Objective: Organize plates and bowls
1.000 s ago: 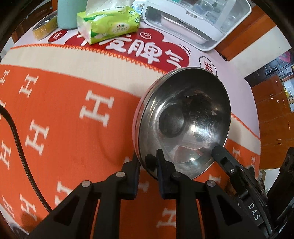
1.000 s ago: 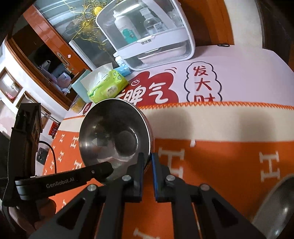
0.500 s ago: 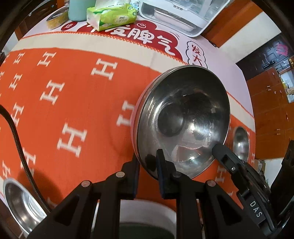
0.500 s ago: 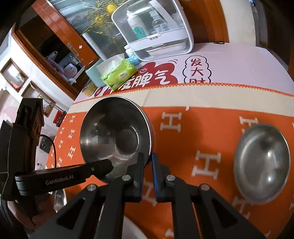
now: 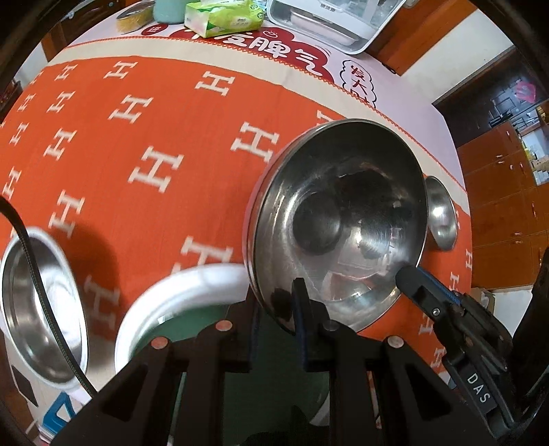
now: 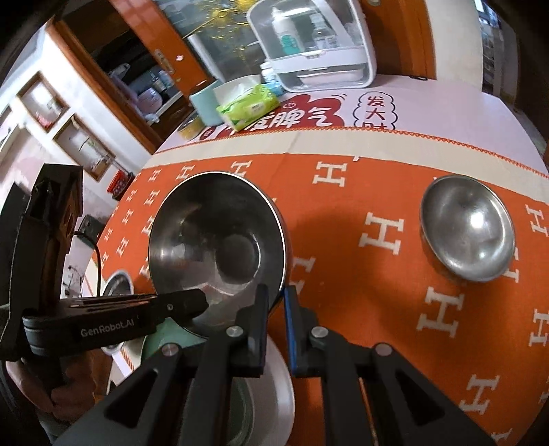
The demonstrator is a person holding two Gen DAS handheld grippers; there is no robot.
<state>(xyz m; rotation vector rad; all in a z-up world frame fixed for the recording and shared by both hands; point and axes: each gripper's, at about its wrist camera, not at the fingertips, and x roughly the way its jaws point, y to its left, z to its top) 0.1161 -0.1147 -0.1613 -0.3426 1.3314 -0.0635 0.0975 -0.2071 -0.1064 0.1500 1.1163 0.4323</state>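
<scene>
A large steel bowl (image 5: 343,223) hangs tilted above the orange tablecloth, held by its rim from two sides. My left gripper (image 5: 277,298) is shut on the bowl's near rim. My right gripper (image 6: 276,295) is shut on the rim of the same bowl (image 6: 212,240); its fingertip (image 5: 408,278) shows at the bowl's right edge in the left wrist view. Under the bowl's near side lies a white plate (image 5: 192,284) with a green centre, also seen as the plate (image 6: 278,377) below my right fingers. A small steel bowl (image 6: 468,228) rests on the cloth to the right.
Another steel bowl (image 5: 44,308) sits at the near left with a black cable (image 5: 31,260) across it. At the far end stand a green tissue pack (image 5: 223,17), a teal cup (image 6: 206,106) and a white storage box (image 6: 319,55). A hand (image 6: 44,394) holds the left gripper.
Both grippers have carried the large bowl back toward the near edge of the table. The white plate and the two other steel bowls have come into view.
</scene>
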